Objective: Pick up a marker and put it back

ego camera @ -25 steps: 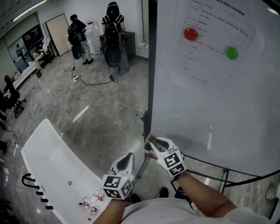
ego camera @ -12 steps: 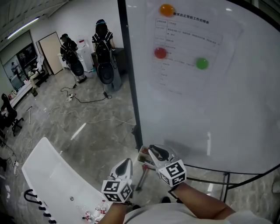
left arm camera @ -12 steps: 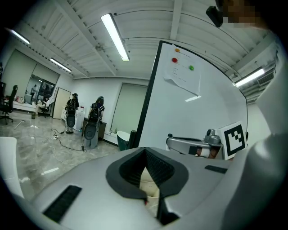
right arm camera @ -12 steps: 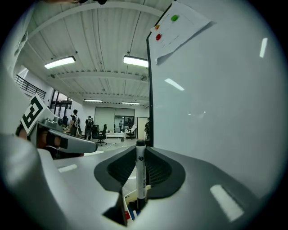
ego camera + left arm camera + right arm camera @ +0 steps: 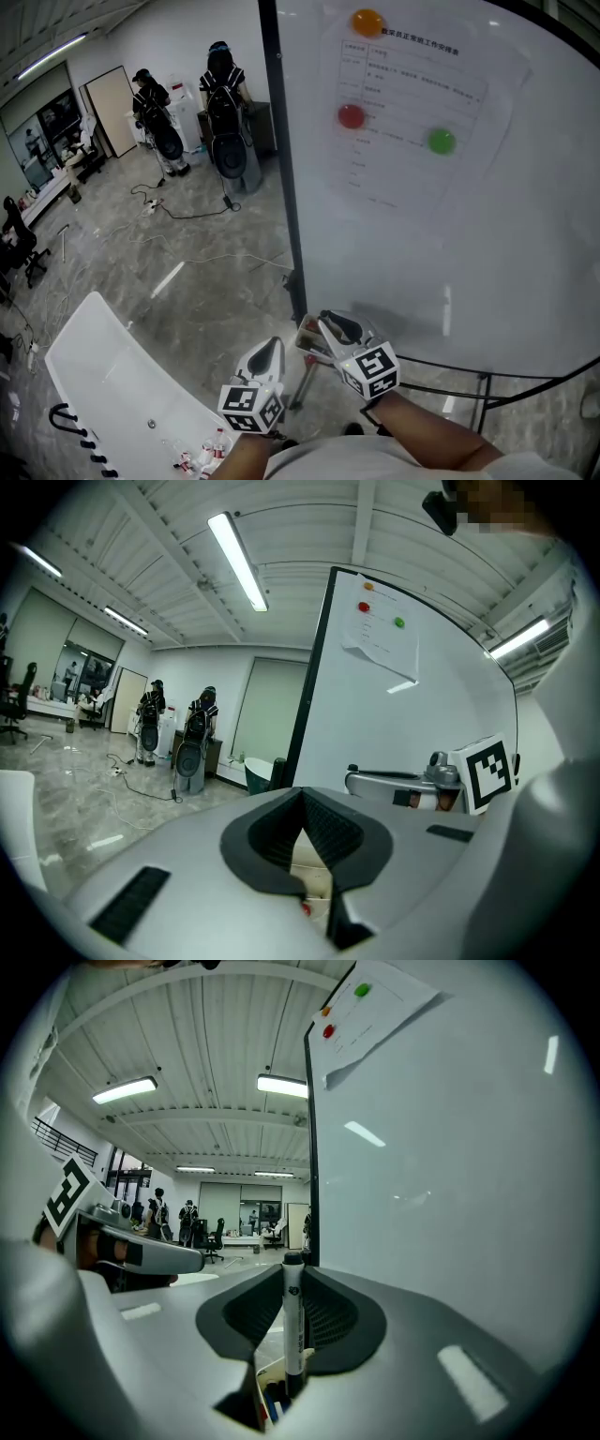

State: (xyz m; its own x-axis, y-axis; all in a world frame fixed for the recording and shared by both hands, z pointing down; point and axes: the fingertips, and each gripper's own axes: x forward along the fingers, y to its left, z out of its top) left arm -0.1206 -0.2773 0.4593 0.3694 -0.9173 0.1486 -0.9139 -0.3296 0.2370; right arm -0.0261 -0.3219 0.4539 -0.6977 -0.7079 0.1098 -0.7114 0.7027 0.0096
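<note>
A marker with a black cap stands upright between the jaws of my right gripper, which is shut on it. Right under it is an open box holding other markers, one of them blue. In the head view the right gripper hovers over that box at the foot of the whiteboard; the marker itself is too small to make out there. My left gripper hangs just left of it, tips together on nothing.
A printed sheet hangs on the whiteboard under red, green and orange magnets. A white table with small items stands lower left. Two people stand far back, with cables on the floor.
The head view has swung up and to the right along the whiteboard. Both grippers sit slightly higher, the right one rolled a little with the marker. Over the last half second nothing has moved.
</note>
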